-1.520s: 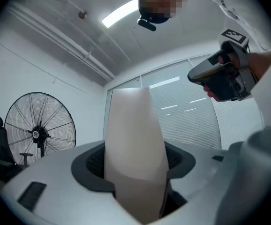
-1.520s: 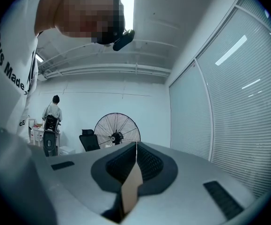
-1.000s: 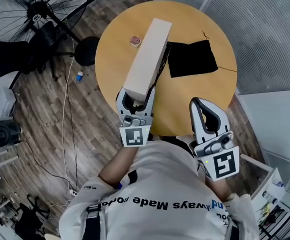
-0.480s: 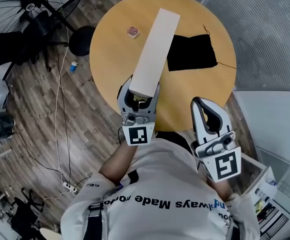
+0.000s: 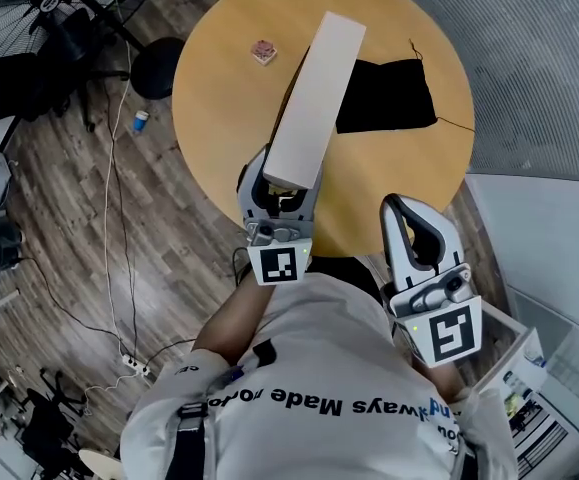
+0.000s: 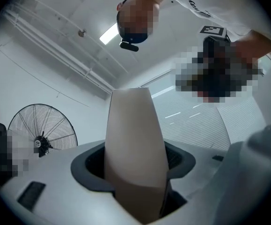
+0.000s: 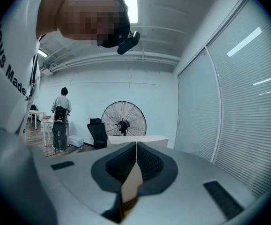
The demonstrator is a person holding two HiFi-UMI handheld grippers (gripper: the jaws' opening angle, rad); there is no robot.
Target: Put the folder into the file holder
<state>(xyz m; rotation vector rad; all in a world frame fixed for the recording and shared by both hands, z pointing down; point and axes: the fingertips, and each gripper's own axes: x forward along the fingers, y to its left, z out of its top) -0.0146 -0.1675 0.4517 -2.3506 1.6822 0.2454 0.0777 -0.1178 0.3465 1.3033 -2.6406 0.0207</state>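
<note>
Over the round wooden table (image 5: 219, 118), seen from above, a long, thick beige folder (image 5: 314, 98) hangs in the air. It runs from the table's 6 o'clock edge toward 12 o'clock. The left gripper (image 5: 284, 173) grasps its near end, jaws spread wide around the thick spine and pressing on both sides. The right gripper (image 5: 397, 206) waits at about 5 o'clock off the table's edge, clenched tight with nothing between its jaws.

A flat black shape (image 5: 384, 93) lies at 1 o'clock, touching or just beside the folder's far half. It may be the file holder, but I cannot tell from this angle. A small pinkish cube (image 5: 262, 51) sits at 11 o'clock.

The folder is not yet placed. Held by one end, it will probably sag or swing, so the grip should stay firm. Lining the far end up squarely with the holder's opening before lowering seems wise. The free right gripper could steady the holder.
</note>
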